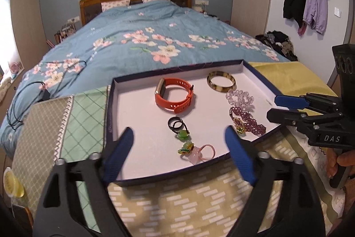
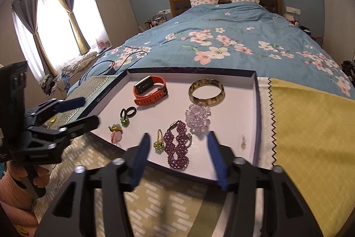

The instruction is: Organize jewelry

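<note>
A bedroom: a wide bed under a blue floral quilt (image 1: 155,37), and at its foot, on patterned cloths, a shallow white-lined tray (image 1: 142,143) holding the jewelry.

Going left to right, the left gripper (image 1: 179,148) hangs over the tray's near edge with its blue pads spread wide and nothing between them. Just ahead of it lie the small pieces: a pink cord ring with a pale charm (image 1: 199,154), a green bead charm (image 1: 183,136) and two dark rings (image 1: 175,122). Farther back sits the orange smartwatch (image 1: 174,94), then the mottled bangle (image 1: 220,81). To the right, a clear bead bracelet (image 2: 198,118) touches the bangle's near rim, and the purple beaded bracelet (image 2: 177,146) runs lengthwise straight out from the right gripper (image 2: 177,152), which stands part open and empty astride its near end.

I'd judge the right hand better placed for that purple strand; its long axis lies along the pads, so a grasp across its width looks easiest.
</note>
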Action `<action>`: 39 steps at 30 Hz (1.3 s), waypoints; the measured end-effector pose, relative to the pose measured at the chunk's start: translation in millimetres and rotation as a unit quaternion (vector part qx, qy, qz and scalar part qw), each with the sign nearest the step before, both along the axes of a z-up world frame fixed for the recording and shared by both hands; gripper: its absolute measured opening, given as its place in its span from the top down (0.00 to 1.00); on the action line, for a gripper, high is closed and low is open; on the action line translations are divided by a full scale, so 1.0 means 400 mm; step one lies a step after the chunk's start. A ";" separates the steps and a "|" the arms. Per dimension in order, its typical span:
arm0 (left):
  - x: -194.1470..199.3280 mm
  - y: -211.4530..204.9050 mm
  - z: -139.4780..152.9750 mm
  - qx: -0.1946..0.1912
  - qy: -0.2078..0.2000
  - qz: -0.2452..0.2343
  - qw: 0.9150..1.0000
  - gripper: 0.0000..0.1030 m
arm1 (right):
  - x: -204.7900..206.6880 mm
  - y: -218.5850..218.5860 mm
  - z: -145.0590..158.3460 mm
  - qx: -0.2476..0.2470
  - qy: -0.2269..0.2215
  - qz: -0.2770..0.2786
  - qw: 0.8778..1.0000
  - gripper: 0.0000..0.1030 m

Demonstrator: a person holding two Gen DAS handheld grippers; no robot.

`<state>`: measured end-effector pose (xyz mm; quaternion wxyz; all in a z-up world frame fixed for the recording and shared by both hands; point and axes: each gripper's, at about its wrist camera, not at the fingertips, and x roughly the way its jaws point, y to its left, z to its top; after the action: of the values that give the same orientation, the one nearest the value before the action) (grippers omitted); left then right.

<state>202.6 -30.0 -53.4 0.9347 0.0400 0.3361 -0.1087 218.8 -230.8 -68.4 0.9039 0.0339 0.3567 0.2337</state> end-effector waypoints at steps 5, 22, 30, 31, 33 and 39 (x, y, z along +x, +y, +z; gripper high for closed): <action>-0.057 0.014 0.031 -0.001 -0.022 0.015 1.000 0.05 | -0.021 -0.007 0.004 -0.006 -0.013 -0.013 1.000 0.33; -0.256 0.064 0.105 -0.022 -0.111 0.085 0.990 0.05 | -0.200 0.015 0.064 -0.024 -0.125 -0.092 0.988 0.07; -0.359 0.069 0.146 -0.035 -0.178 0.108 0.977 0.05 | -0.282 0.022 0.090 -0.024 -0.188 -0.118 0.975 0.07; -0.370 0.069 0.148 -0.034 -0.184 0.109 0.976 0.05 | -0.291 0.023 0.093 -0.028 -0.196 -0.122 0.973 0.07; -0.387 0.069 0.154 -0.036 -0.190 0.110 0.975 0.05 | -0.304 0.021 0.100 -0.031 -0.207 -0.126 0.970 0.07; -0.436 0.072 0.172 -0.045 -0.208 0.115 0.970 0.05 | -0.339 0.021 0.119 -0.028 -0.235 -0.136 0.962 0.07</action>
<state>28.1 -1.3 15.5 0.9911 -0.0196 0.1318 -0.0048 83.4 -222.4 -20.7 0.9861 0.0010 0.1327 0.0997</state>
